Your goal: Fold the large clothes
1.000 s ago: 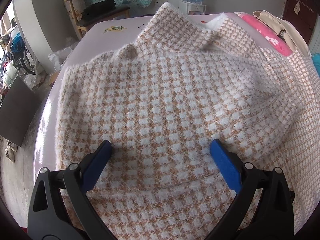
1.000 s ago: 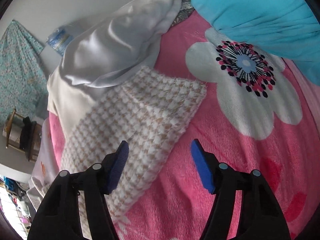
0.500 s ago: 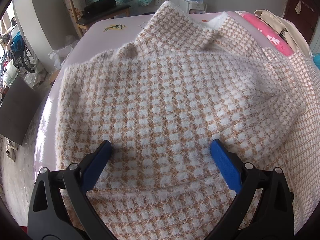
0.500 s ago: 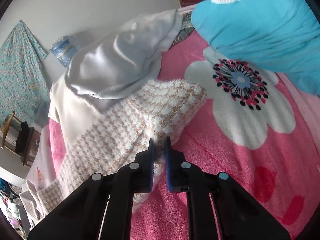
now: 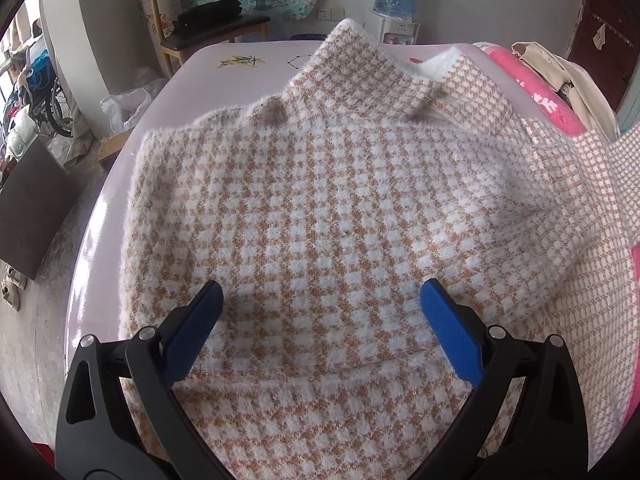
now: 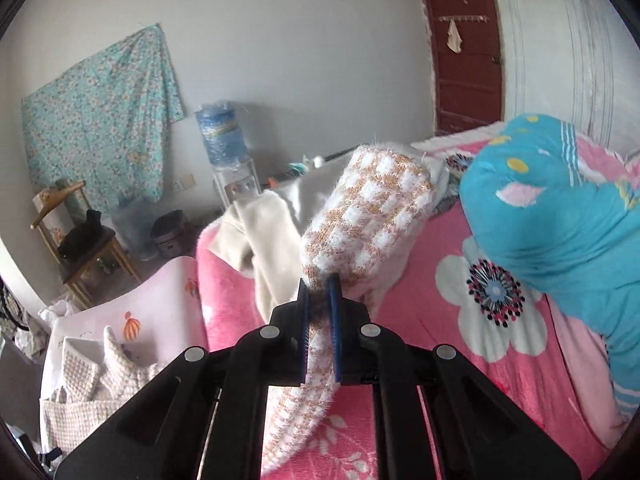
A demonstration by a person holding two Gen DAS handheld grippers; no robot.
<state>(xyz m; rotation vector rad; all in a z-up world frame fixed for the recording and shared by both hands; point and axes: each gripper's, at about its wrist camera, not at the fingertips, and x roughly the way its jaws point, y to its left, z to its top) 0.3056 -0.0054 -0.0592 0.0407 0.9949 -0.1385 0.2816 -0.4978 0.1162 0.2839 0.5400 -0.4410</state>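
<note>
Lifted since a moment ago, the sleeve now hangs off the pink blanket, pinched between my right gripper's pressed-together fingers. On the left, my left gripper hovers with fingers spread wide over the sweater, which lies flat on the lilac table. A blue pillow sits right of the raised sleeve.

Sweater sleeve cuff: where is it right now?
In the right wrist view, the sleeve cuff is pinched in the right gripper, raised above the pink blanket, left of the blue pillow.
</note>
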